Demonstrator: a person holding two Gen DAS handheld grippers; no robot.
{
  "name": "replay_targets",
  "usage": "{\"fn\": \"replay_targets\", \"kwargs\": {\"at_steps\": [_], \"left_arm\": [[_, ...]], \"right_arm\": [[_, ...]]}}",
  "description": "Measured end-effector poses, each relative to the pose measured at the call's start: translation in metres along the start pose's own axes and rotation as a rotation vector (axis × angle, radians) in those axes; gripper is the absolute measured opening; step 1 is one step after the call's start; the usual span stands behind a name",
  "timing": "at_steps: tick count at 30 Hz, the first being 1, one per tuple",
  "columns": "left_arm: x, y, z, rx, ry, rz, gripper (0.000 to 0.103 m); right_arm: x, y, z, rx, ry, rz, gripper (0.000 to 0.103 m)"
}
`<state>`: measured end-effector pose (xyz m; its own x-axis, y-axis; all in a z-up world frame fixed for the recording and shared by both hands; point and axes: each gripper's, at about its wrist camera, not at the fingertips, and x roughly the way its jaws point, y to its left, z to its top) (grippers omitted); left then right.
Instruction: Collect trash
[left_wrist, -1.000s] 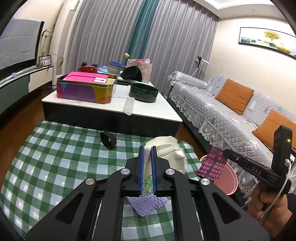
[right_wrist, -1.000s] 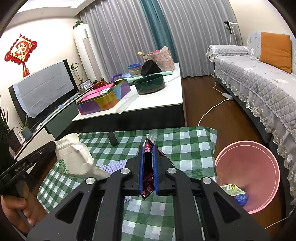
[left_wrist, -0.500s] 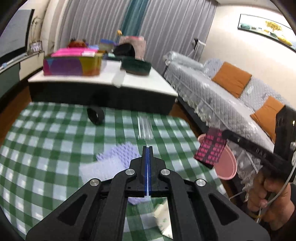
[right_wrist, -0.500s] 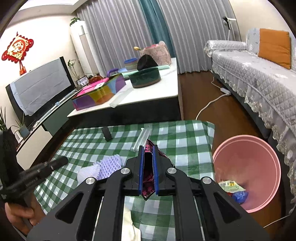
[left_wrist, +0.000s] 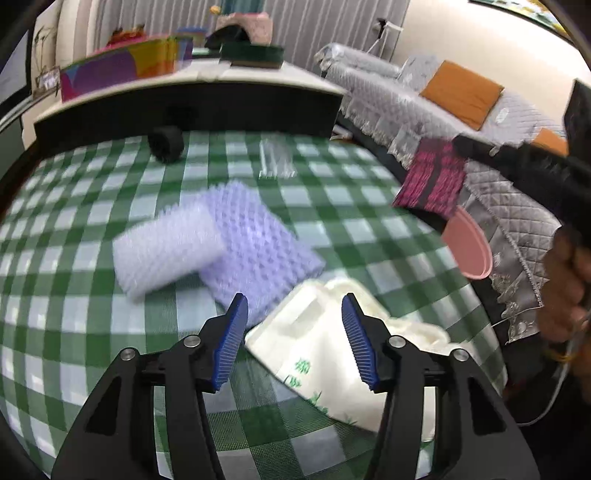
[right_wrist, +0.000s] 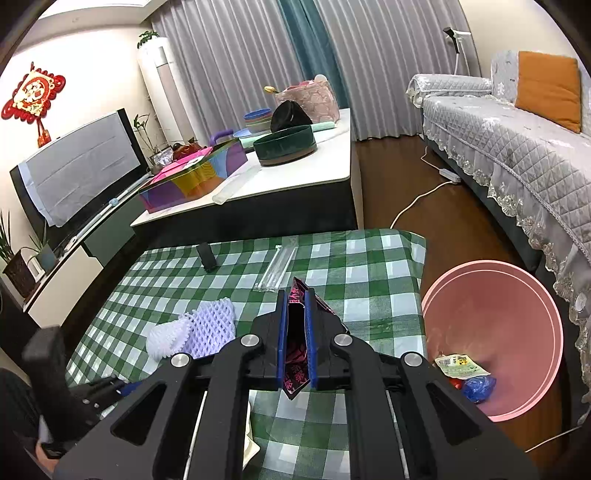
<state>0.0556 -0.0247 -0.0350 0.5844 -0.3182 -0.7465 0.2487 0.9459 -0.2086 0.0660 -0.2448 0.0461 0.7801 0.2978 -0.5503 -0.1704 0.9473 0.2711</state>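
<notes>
The left hand-held gripper (left_wrist: 295, 343) hangs just over the white paper bag (left_wrist: 332, 354) on the table (left_wrist: 74, 288), its jaws opening with the bag's near end between them but untouched — the crumpled bag, green print on its side, runs its long axis away toward the pink bin (left_wrist: 467, 245). The right hand-held gripper (right_wrist: 295, 332) is clamped narrow on a black-and-pink wrapper (right_wrist: 295, 365), nearer that bin.

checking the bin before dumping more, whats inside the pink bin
Inside the pink bin, low at its near side, lie a pale printed wrapper, a crumpled blue piece and something red, mostly covered by them. The rest looks bare.
</notes>
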Motion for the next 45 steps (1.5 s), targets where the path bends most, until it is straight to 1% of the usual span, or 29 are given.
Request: {"fn": "replay_targets", "kwargs": {"at_steps": [2,4,6,8,11,13,15,16,17,18,20,23,24,27,29,30,33,37,45], "left_arm": [[0.006,0.003,-0.003,-0.011,0.021,0.014,0.053],[0.007,0.004,-0.004,-0.014,0.022,0.029,0.054],[0.009,0.005,-0.004,-0.024,0.031,0.024,0.056],[0.015,0.004,-0.007,-0.029,0.060,0.018,0.058],[0.024,0.000,-0.013,-0.011,0.087,0.033,0.058],[0.026,-0.005,-0.015,0.022,0.086,0.055,0.058],[0.026,-0.010,-0.015,0.052,0.089,0.072,0.042],[0.026,-0.010,-0.015,0.053,0.090,0.069,0.033],[0.026,-0.009,-0.013,0.045,0.090,0.057,0.025],[0.024,-0.008,-0.012,0.038,0.086,0.046,0.024],[0.020,-0.009,-0.009,0.039,0.066,0.047,0.017],[0.010,-0.009,-0.004,0.032,0.022,0.029,0.013],[0.004,-0.009,-0.001,0.028,-0.010,0.018,0.012],[-0.006,-0.011,0.004,0.027,-0.069,0.002,0.009],[-0.014,-0.011,0.008,0.023,-0.118,-0.022,0.006],[-0.020,-0.012,0.011,0.023,-0.145,-0.040,0.006],[-0.032,-0.017,0.017,0.039,-0.196,-0.053,0.005],[-0.043,-0.023,0.024,0.065,-0.241,-0.036,0.004],[-0.060,-0.021,0.038,0.062,-0.293,-0.003,0.004]], "right_arm": [[-0.001,0.000,0.000,0.001,-0.004,0.004,0.010],[-0.002,0.001,0.000,0.000,-0.006,0.006,0.010],[-0.003,0.001,0.001,0.000,-0.007,0.005,0.010],[-0.003,0.001,0.000,0.001,-0.006,0.004,0.010],[-0.004,0.000,0.001,0.007,-0.006,0.001,0.010],[-0.006,0.000,0.001,0.007,-0.007,0.001,0.010],[-0.006,-0.001,0.001,0.007,-0.007,0.001,0.010],[-0.006,-0.001,0.001,0.008,-0.007,0.001,0.010],[-0.006,-0.001,0.001,0.009,-0.006,0.001,0.010],[-0.006,-0.001,0.001,0.009,-0.006,0.001,0.010],[-0.007,-0.001,0.001,0.008,-0.006,0.001,0.010],[-0.007,-0.001,0.001,0.009,-0.008,0.000,0.010],[-0.007,-0.002,0.002,0.010,-0.008,0.000,0.010],[-0.007,-0.004,0.003,0.013,-0.008,-0.001,0.010],[-0.007,-0.005,0.003,0.011,-0.009,-0.002,0.010],[-0.007,-0.004,0.003,0.012,-0.009,-0.002,0.010],[-0.007,-0.005,0.003,0.013,-0.010,-0.002,0.010],[-0.007,-0.008,0.004,0.017,-0.013,-0.003,0.010],[-0.014,-0.005,0.007,-0.007,-0.031,-0.026,0.010]]}}
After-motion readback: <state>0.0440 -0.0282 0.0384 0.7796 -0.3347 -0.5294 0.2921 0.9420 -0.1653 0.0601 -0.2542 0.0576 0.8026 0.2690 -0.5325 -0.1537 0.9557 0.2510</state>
